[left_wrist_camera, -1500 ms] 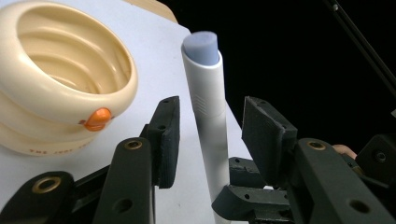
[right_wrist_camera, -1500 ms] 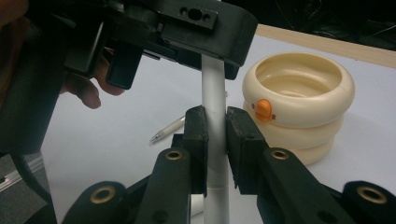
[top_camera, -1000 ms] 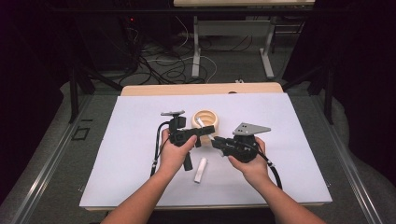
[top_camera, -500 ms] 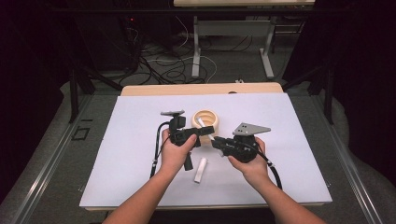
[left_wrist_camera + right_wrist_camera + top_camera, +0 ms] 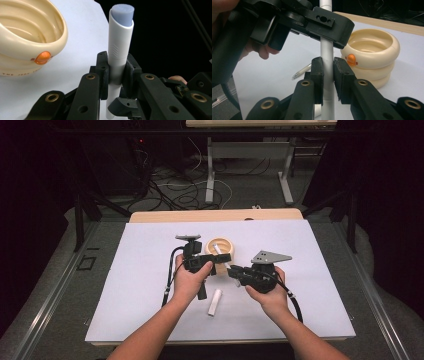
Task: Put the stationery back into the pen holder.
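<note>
Almost nothing shifts since the earlier frames: both hands sit in the same spot just in front of the cream bowl (image 5: 221, 248), and the only change is the left gripper (image 5: 117, 75), whose jaws have just been closing on the white marker (image 5: 119, 50) and now clench its barrel. Right gripper (image 5: 327, 68) is also clamped on the same marker, lower on the barrel, directly below the left one's black body. Marker is held off the white table mat (image 5: 140, 285) between the two grippers, just in front of the bowl, uncapped, blue-grey tip (image 5: 123, 14) pointing away in the left gripper view. Its white cap (image 5: 214, 302) lies on the mat nearer the person than the bowl, between the wrists. A thinner pen-like thing (image 5: 302, 72) lies on the mat left of the bowl in the right gripper view; exact type unclear. Bowl is ribbed, with an orange duck-bill button on its side, and looks empty. Risks, as a judgement: two grips on one slim smooth barrel, so any twist or pull out of line could make it slip through the pads or snap sideways; the exposed tip could smear the mat or bowl rim; a hand swing could knock the bowl, which stands very near.
</note>
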